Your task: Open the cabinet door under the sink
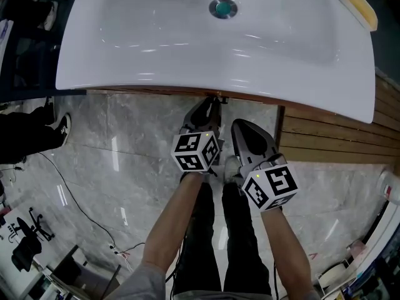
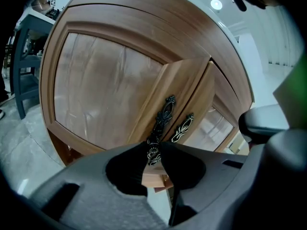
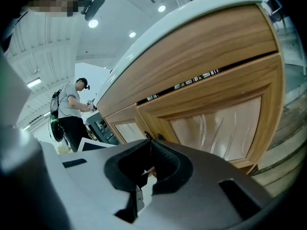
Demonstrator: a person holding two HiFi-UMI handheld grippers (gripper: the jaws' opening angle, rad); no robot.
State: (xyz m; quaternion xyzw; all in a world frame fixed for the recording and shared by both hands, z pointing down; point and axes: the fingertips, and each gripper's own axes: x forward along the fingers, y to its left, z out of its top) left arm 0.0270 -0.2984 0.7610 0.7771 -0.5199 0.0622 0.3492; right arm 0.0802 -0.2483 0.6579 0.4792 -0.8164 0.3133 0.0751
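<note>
The wooden cabinet under the white sink [image 1: 187,49] has two doors with frosted panels and ornate dark metal handles. In the left gripper view the left door [image 2: 105,95] stands slightly ajar, its edge out in front of the right door. My left gripper [image 2: 154,150] is shut on the lower end of the left door's handle [image 2: 162,119]. The right door's handle [image 2: 183,127] hangs free beside it. From the head view both grippers sit under the sink's front edge, left gripper [image 1: 211,105] and right gripper [image 1: 240,130] side by side. My right gripper [image 3: 149,143] is shut on nothing, just short of the right door [image 3: 220,123].
The sink's rim overhangs the cabinet front. A yellow soap dish [image 1: 359,5] rests on the sink's far right corner. Wooden planking [image 1: 331,136] runs along the right. Cables [image 1: 81,205] lie on the marble floor at left. A person [image 3: 72,114] stands in the background.
</note>
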